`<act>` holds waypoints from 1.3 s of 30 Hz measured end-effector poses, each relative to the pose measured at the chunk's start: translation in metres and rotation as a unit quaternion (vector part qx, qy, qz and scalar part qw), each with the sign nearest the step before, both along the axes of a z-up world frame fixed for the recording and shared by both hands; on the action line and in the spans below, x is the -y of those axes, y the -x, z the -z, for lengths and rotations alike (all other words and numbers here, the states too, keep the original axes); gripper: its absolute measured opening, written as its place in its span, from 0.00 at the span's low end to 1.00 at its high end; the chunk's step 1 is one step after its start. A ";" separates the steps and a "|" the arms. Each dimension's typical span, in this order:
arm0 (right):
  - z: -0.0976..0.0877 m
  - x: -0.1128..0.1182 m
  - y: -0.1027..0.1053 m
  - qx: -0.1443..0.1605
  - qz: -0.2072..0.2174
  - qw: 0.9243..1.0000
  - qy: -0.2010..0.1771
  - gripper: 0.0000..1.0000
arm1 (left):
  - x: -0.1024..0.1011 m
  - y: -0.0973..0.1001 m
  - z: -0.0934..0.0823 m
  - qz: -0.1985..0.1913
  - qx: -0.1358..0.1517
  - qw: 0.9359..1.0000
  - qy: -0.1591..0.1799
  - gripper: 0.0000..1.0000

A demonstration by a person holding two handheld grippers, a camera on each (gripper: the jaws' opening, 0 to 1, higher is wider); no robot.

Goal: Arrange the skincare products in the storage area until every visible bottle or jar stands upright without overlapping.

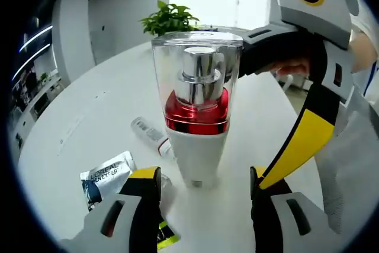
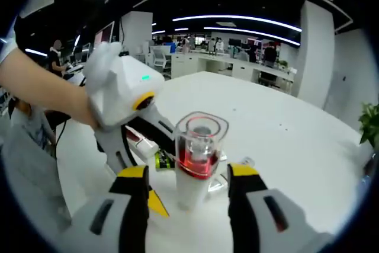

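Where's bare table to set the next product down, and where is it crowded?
Free: the white table beyond the pump bottle, toward the potted plant. Crowded: around the bottle's base, where a small tube and a sachet lie beside the left gripper.

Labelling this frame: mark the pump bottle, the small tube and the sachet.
pump bottle (image 1: 197, 117), left gripper view, red band under the clear cap.
small tube (image 1: 149, 132), left gripper view, white body lying flat.
sachet (image 1: 106, 176), left gripper view, printed face.

Pump bottle (image 1: 197, 117) — white base, red band, silver pump, clear cap. Table (image 1: 89, 122) — white. Claws — yellow-tipped, black.
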State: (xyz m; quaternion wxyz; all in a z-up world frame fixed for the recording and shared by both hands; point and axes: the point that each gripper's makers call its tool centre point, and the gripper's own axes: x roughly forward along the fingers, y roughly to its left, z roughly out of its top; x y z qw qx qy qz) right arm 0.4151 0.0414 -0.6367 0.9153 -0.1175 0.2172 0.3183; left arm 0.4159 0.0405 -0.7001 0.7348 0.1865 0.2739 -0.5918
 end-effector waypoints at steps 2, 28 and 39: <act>-0.001 0.001 0.003 -0.001 0.002 1.000 -0.003 0.56 | -0.003 0.002 0.000 -0.003 -0.001 1.000 -0.003 0.63; -0.008 0.010 0.051 -0.010 -0.001 1.000 -0.019 0.79 | -0.069 0.041 -0.019 -0.146 -0.033 0.988 0.023 0.94; -0.010 0.017 0.075 -0.018 0.003 1.000 -0.026 0.83 | -0.099 0.067 -0.031 -0.220 -0.058 0.972 0.053 0.97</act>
